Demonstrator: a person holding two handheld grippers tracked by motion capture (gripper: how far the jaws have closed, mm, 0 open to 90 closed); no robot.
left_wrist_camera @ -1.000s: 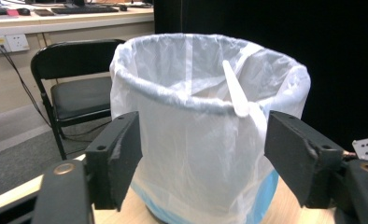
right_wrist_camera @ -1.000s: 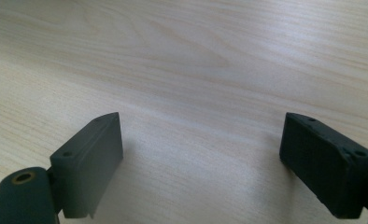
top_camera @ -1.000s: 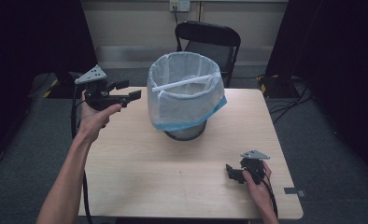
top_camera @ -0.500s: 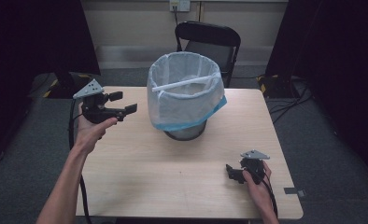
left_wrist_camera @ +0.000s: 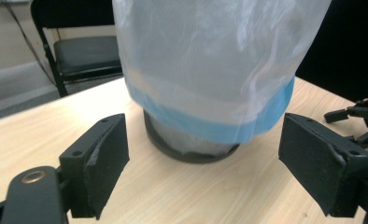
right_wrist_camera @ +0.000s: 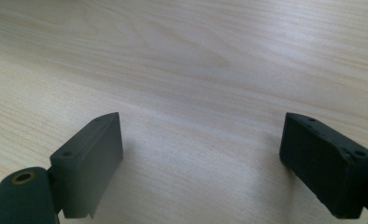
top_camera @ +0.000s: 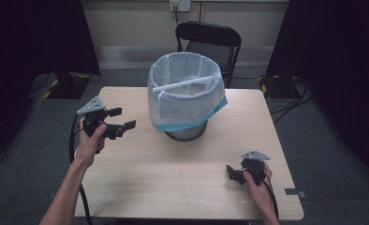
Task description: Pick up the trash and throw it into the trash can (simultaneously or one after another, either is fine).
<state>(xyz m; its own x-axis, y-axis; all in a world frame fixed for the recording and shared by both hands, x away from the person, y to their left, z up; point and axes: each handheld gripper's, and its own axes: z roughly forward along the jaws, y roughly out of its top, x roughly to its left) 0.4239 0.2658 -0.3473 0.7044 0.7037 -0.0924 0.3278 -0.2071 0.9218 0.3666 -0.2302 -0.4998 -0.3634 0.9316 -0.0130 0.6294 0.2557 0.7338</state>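
Observation:
A dark waste bin lined with a white see-through bag with a blue hem [top_camera: 185,96] stands upright at the table's back middle. My left gripper [top_camera: 123,117] hangs to the left of the bin, a little apart from it, pointing at it. Its jaws have just been opening, stand open and hold nothing. In the left gripper view the bin [left_wrist_camera: 210,70] rises beyond the left gripper [left_wrist_camera: 203,128]. My right gripper [top_camera: 232,173] rests near the table's front right, open, nothing between its fingers. Bare wood lies before the right gripper [right_wrist_camera: 201,126] in its own view.
A black folding chair [top_camera: 208,40] stands behind the wooden table [top_camera: 182,187]. Cables lie on the grey floor at the right [top_camera: 290,105]. Dark curtains flank both sides. The right gripper appears far off at the right edge of the left gripper view [left_wrist_camera: 359,116].
My left gripper has sunk from beside the bin's rim to level with its lower half and its jaws have spread wider. The right gripper has stayed put.

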